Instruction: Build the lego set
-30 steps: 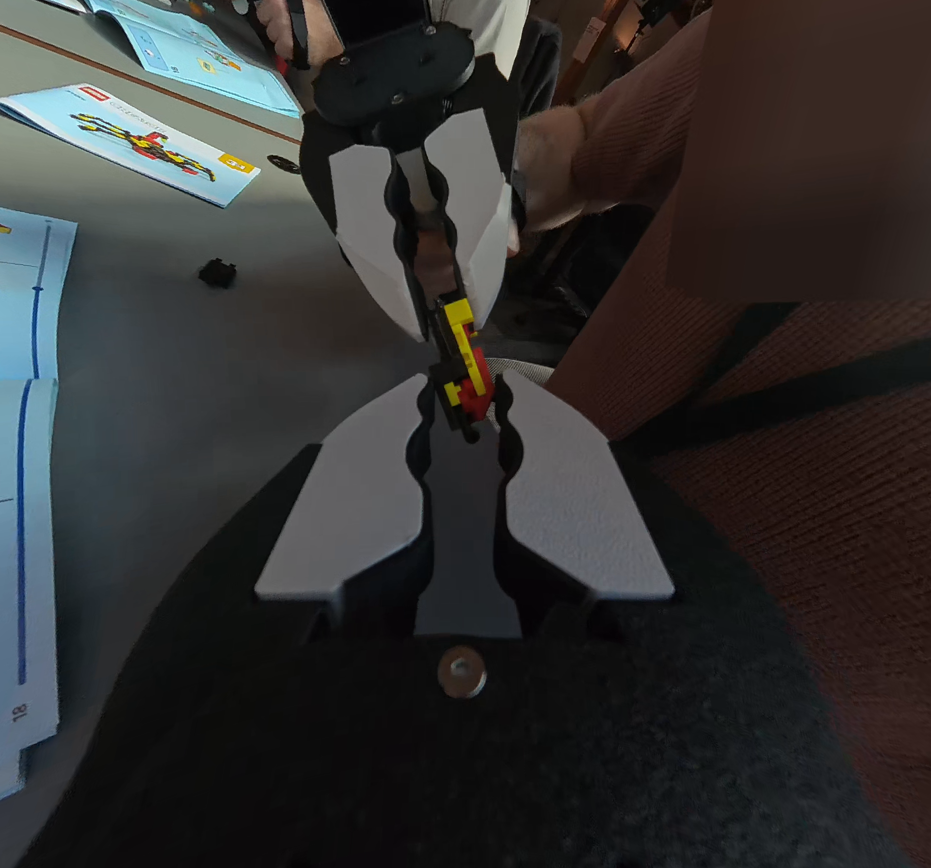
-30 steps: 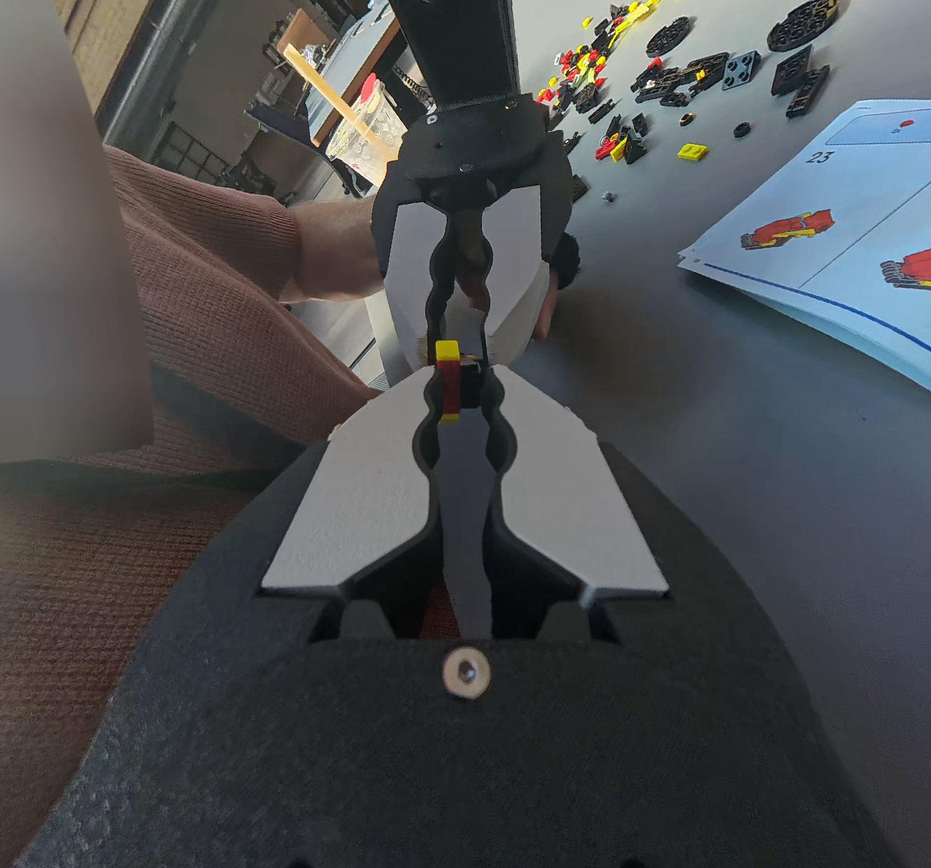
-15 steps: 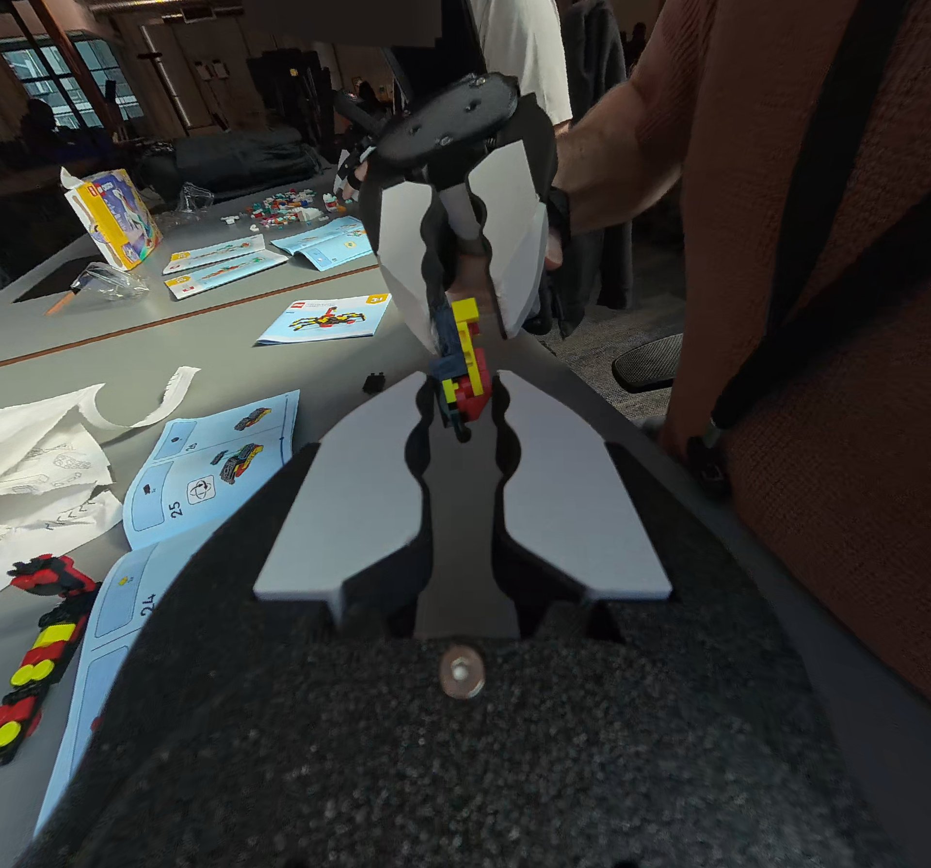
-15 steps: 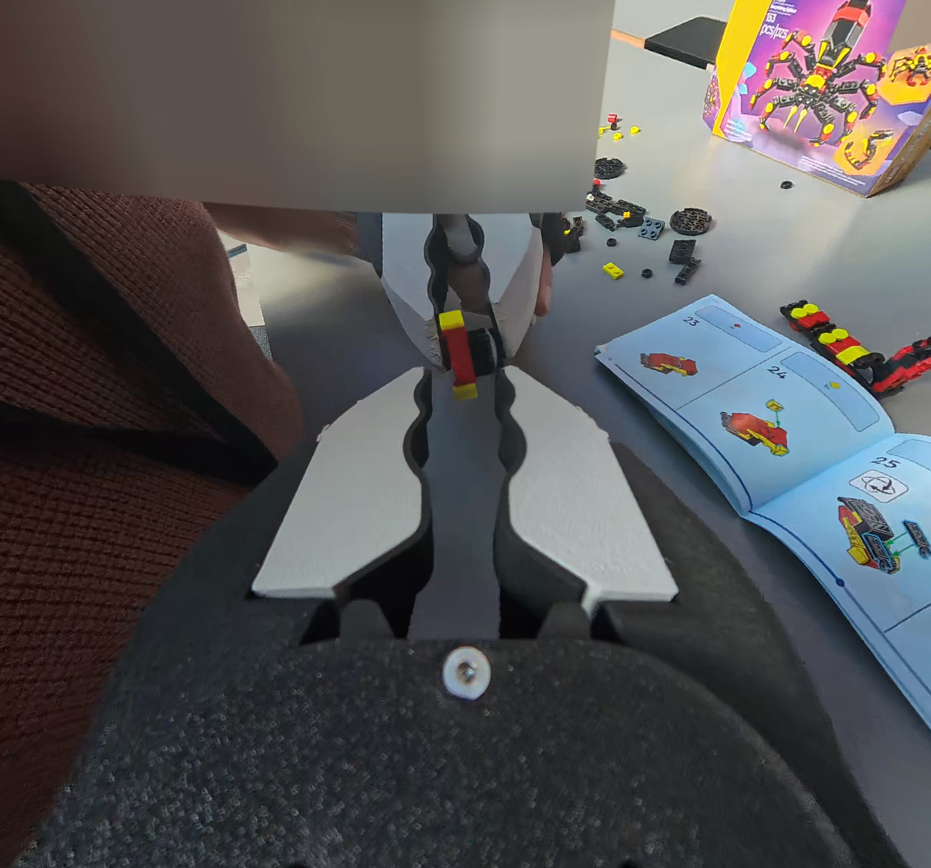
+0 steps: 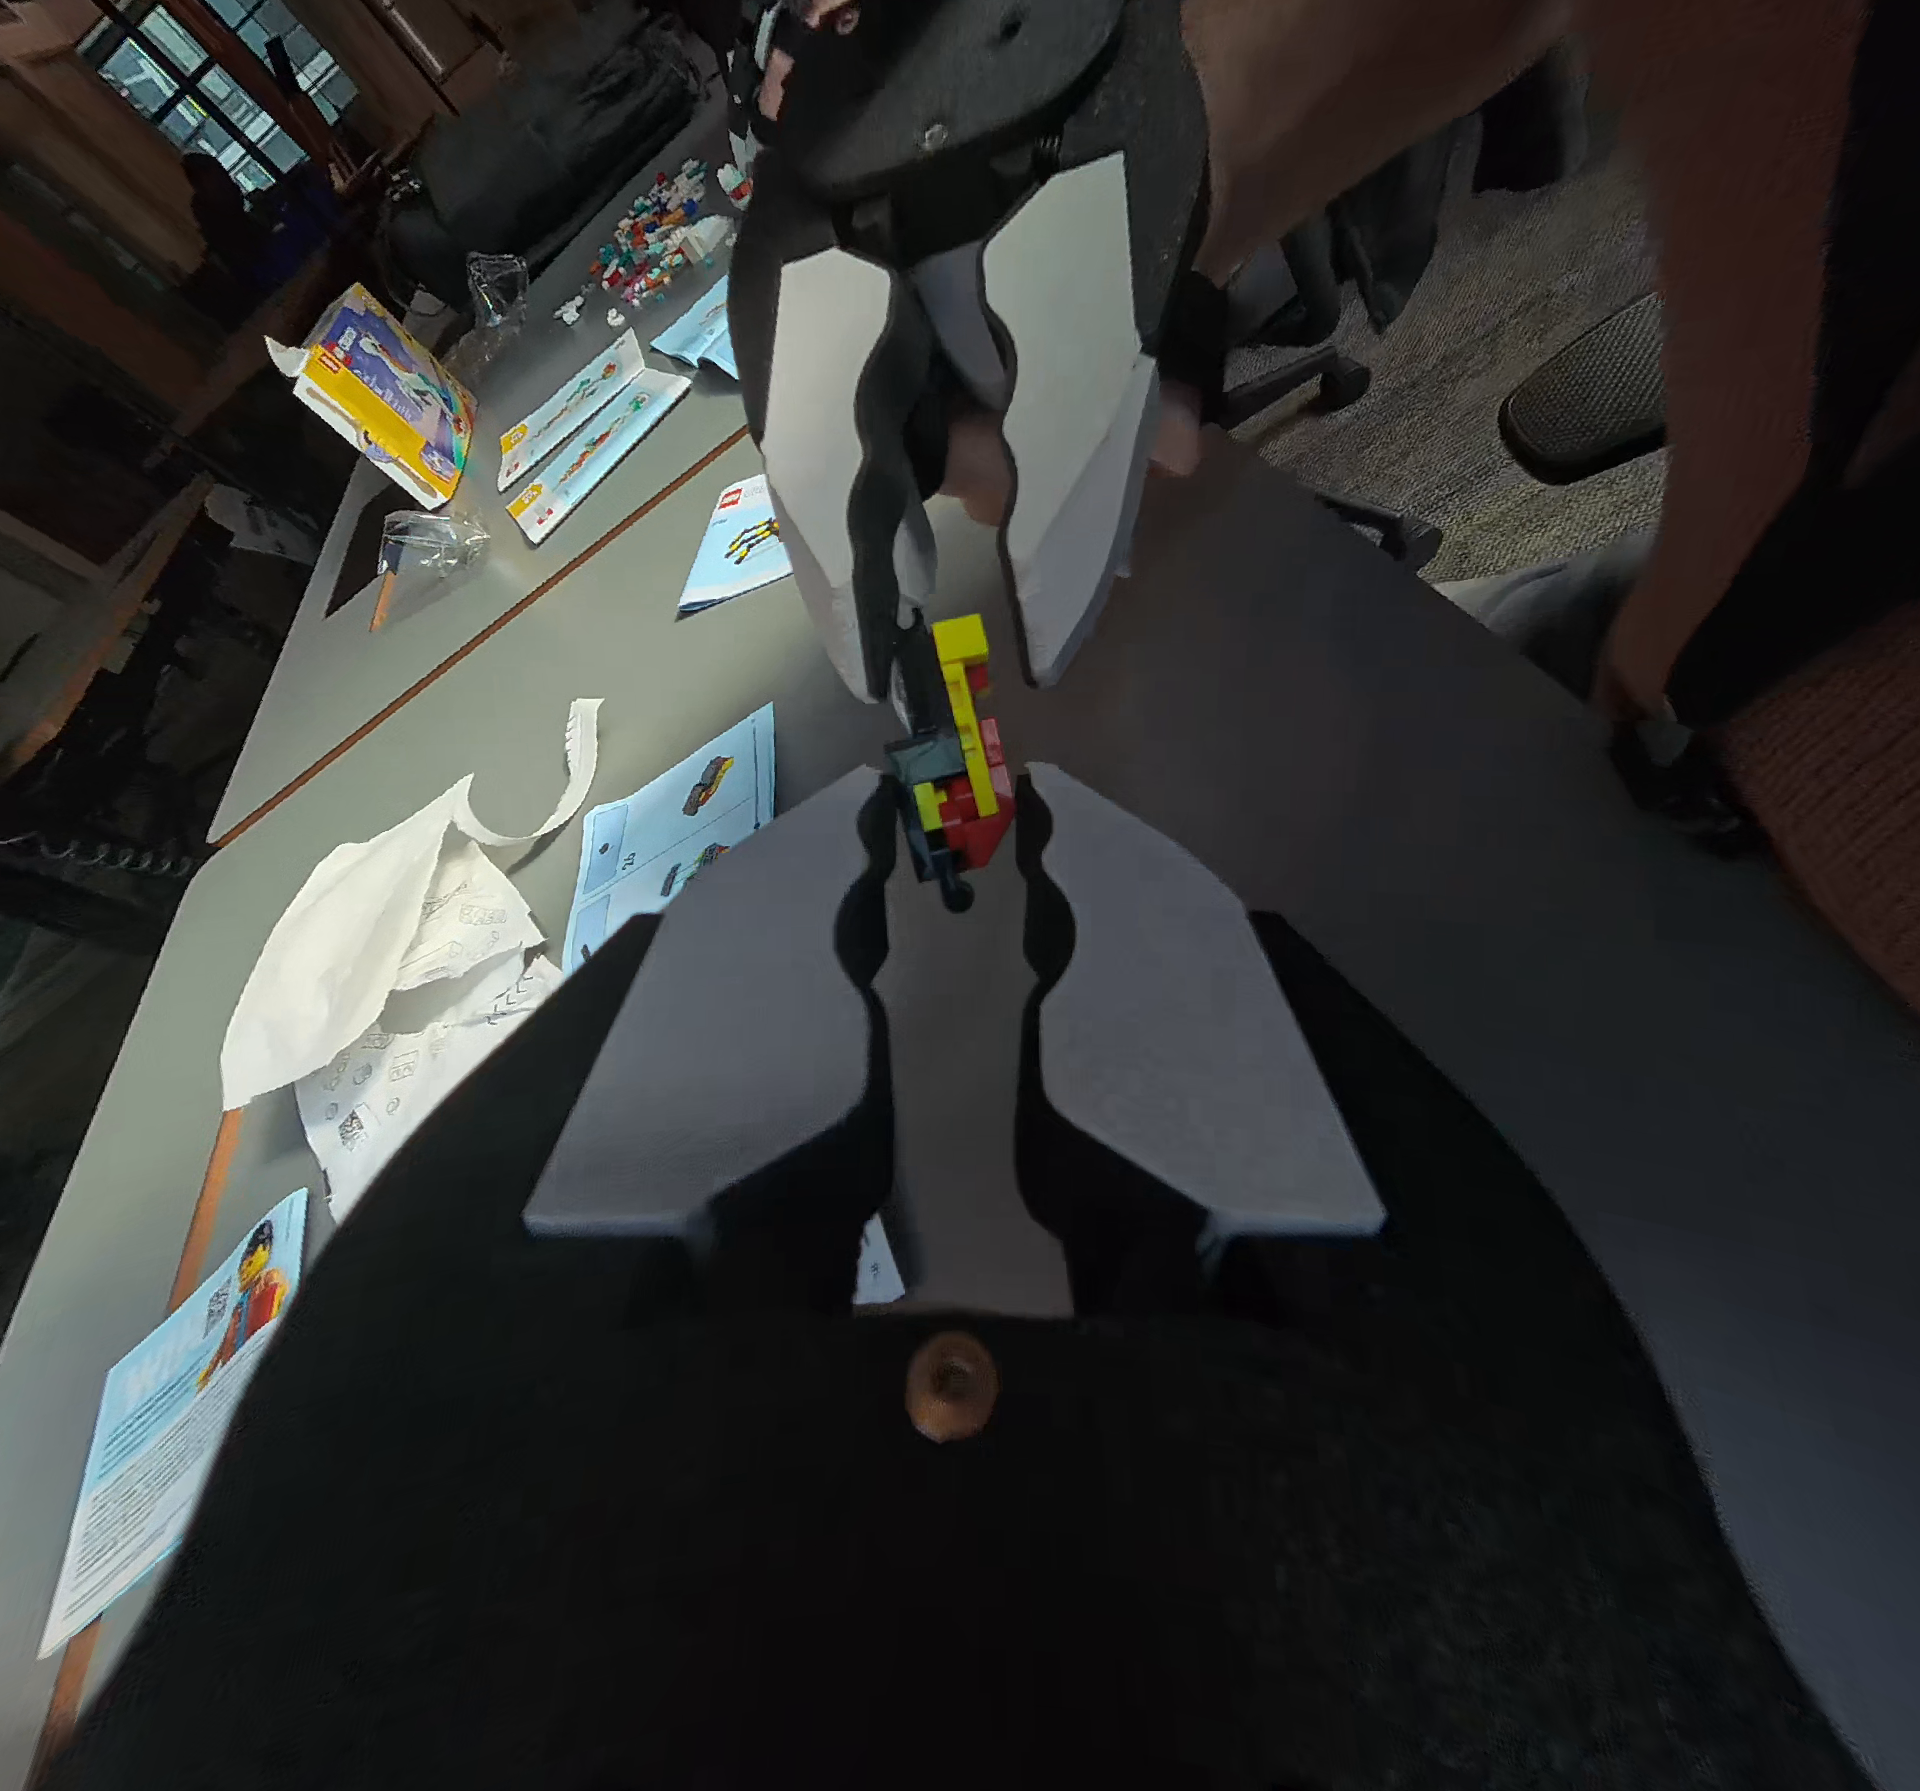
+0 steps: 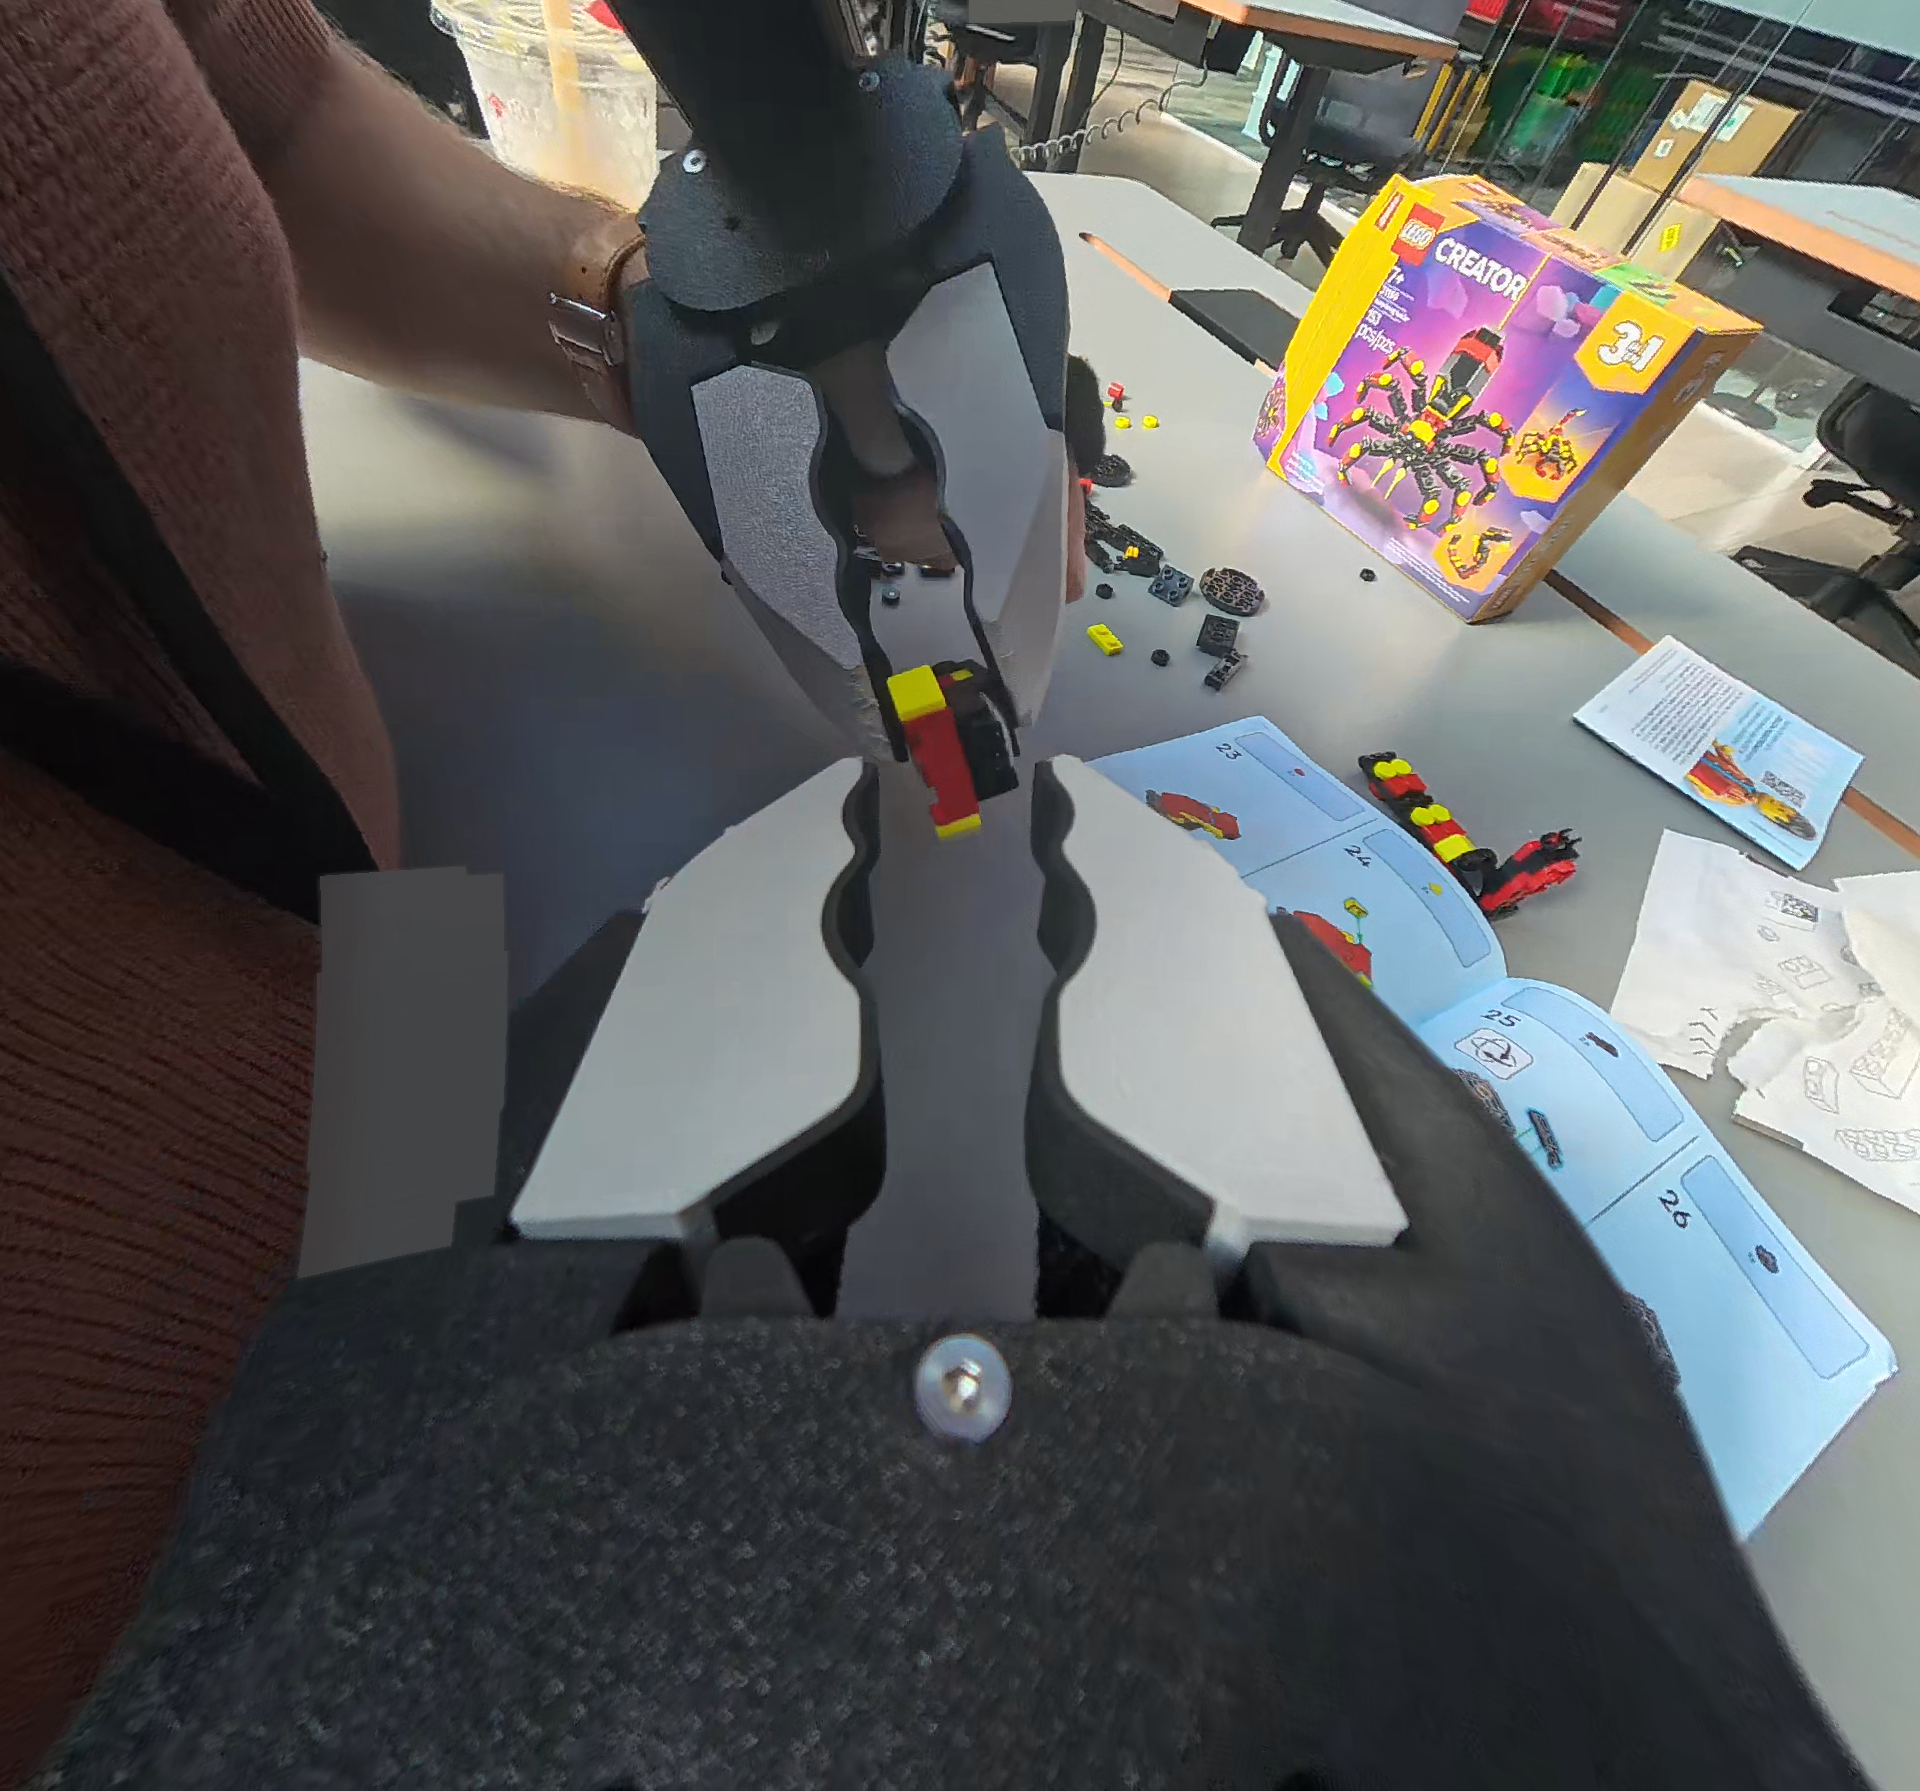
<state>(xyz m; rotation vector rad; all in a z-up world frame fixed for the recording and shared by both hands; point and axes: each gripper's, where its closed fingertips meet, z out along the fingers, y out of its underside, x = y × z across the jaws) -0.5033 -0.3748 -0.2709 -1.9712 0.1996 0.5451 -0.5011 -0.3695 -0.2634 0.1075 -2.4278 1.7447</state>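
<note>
A small red, yellow and black lego assembly [image 5: 961,796] hangs in the air between my two grippers, above the grey table [image 5: 1403,910]. My left gripper [image 5: 954,785] is shut on its lower part. In the right wrist view the same left gripper [image 6: 940,702] points down and clamps the assembly [image 6: 940,754]. My right gripper [image 6: 951,775] faces it tip to tip. Its jaws stand a little apart around the assembly's free end, with a gap on each side. It shows from above in the left wrist view [image 5: 956,687].
On the table lie an open blue instruction booklet [image 6: 1558,1066], a built red, yellow and black segment [image 6: 1455,837], loose bricks [image 6: 1174,588], the set's box [image 6: 1496,391] and torn white paper bags [image 5: 384,931]. A plastic cup [image 6: 551,89] stands behind the person's arm. Both grippers' tips are close together, under 4 cm apart.
Both grippers have swung and tilted together with the assembly between them, so the views now look across the table. The right gripper's jaws have widened a little. The left gripper keeps its hold.
</note>
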